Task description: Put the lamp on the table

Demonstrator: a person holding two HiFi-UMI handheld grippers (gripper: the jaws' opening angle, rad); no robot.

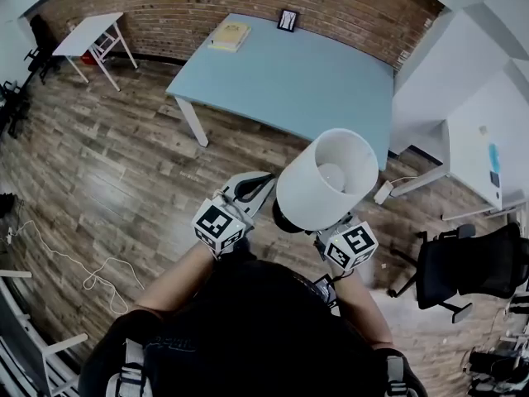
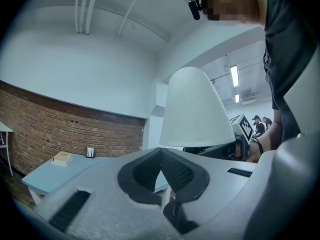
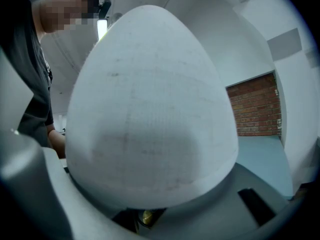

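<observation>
The lamp (image 1: 324,179), with a white shade and a dark base, hangs upright over the wooden floor, short of the light blue table (image 1: 289,73). My right gripper (image 1: 324,231) reaches under the shade and is shut on the lamp's lower part. In the right gripper view the shade (image 3: 150,109) fills the frame above the jaws, and a brass fitting (image 3: 145,217) shows between them. My left gripper (image 1: 252,190) is just left of the lamp, apart from it, shut with nothing in it. Its pads (image 2: 175,171) meet, and the shade (image 2: 195,111) rises behind them.
A book (image 1: 230,35) and a small picture frame (image 1: 288,20) lie at the table's far edge by the brick wall. A white folding table (image 1: 87,33) stands far left. A black office chair (image 1: 471,267) is at right, and a white cable (image 1: 91,271) lies on the floor at left.
</observation>
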